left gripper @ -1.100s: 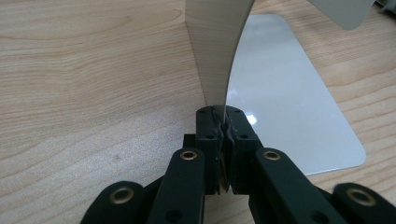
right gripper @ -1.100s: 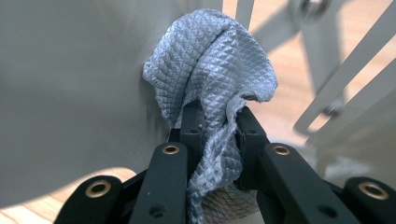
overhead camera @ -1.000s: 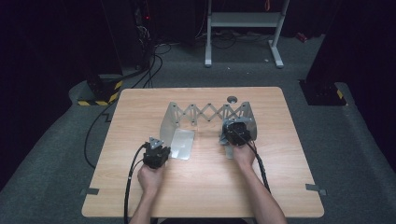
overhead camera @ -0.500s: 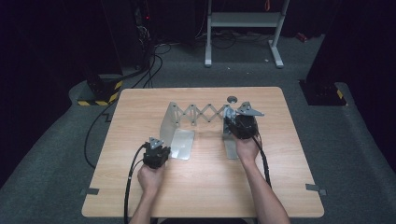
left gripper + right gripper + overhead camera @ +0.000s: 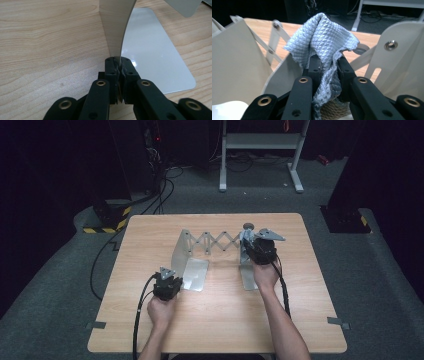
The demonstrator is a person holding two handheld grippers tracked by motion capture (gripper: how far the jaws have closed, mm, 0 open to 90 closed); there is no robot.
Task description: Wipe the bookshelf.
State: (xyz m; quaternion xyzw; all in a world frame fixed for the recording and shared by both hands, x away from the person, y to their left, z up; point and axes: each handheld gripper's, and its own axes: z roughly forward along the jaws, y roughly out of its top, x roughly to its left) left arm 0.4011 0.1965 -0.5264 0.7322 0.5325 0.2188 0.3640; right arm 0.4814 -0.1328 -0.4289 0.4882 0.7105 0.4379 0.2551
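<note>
On a pale wooden table (image 5: 215, 320) in a dark room, we clamp our left gripper (image 5: 119, 65) on the edge of the expanding metal rack's (image 5: 212, 242) left plate, which rises straight ahead of its jaws; our right gripper (image 5: 329, 65) pinches a grey quilted cloth (image 5: 324, 42) between its jaws, rack plates either side.

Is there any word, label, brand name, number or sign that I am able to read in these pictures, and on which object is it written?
None: no readable text on the metal rack, the grey cloth, the left gripper, the right gripper or the wooden table.
</note>
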